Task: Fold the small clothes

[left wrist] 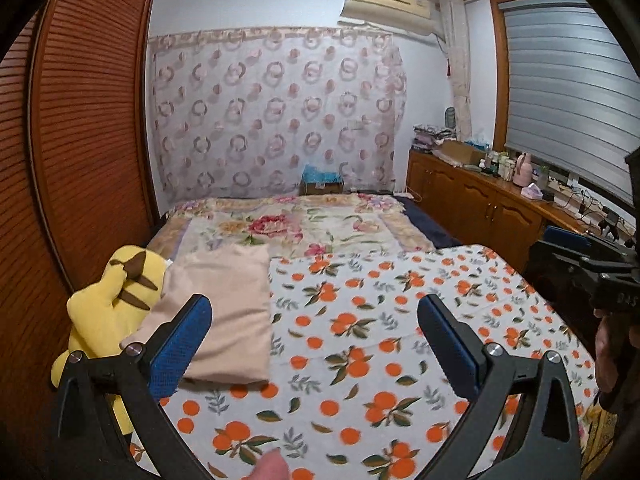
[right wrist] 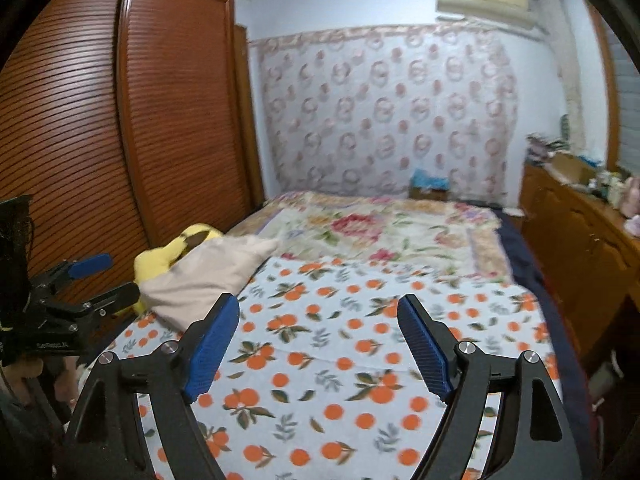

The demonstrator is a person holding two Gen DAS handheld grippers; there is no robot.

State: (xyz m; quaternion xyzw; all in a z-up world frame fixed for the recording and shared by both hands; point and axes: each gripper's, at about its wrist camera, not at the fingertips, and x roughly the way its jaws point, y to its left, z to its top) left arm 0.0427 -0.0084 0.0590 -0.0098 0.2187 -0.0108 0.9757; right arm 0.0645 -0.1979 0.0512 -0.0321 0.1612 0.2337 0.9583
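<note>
Cloth (left wrist: 224, 312), beige, folded, lies on orange-print sheet (left wrist: 380, 340) w/ both grippers, left (left wrist: 314, 340) & right (right wrist: 318, 344), spread apart, empty.

Two low wrist views along the bed (left wrist: 360, 320), side by side, sharing its orange-print cloth (right wrist: 340, 340).

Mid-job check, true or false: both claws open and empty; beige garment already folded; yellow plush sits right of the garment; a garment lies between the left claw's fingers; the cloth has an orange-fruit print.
1. Both the left claw and right claw are open and empty. True.
2. The beige garment lies folded. True.
3. The yellow plush sits right of it. False: left.
4. A garment lies between the left claw's fingers. False: only the orange-print cloth shows there.
5. Orange-fruit print. True.
</note>
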